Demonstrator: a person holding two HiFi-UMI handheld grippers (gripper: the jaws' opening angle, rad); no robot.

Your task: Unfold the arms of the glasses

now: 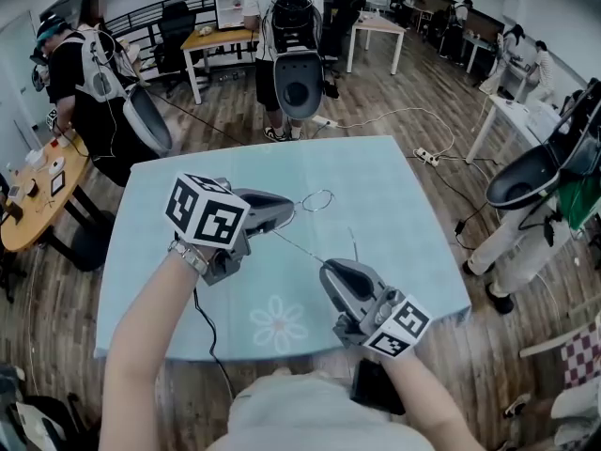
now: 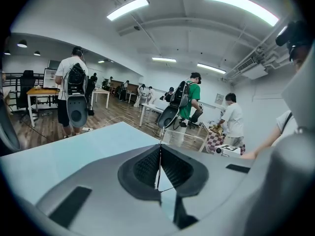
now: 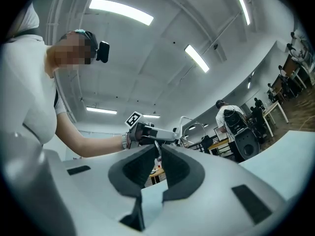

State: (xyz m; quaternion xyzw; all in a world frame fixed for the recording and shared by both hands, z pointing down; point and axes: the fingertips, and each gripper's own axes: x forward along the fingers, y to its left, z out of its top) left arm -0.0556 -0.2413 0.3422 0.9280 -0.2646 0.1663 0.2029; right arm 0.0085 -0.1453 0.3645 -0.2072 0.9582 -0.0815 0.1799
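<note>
Thin wire-rimmed glasses hang above the light blue table. My left gripper is shut on the frame beside the round lens. One thin arm runs from there down to my right gripper, which is shut on its far end. The other arm sticks out freely beside the right gripper. In the left gripper view a fine wire is pinched between the pads. In the right gripper view the jaws are closed on the arm, with the lens and left gripper beyond.
The tablecloth has a flower print near its front edge. A person with a backpack stands behind the table. A wooden desk stands at the left, and a power strip lies on the floor at the right.
</note>
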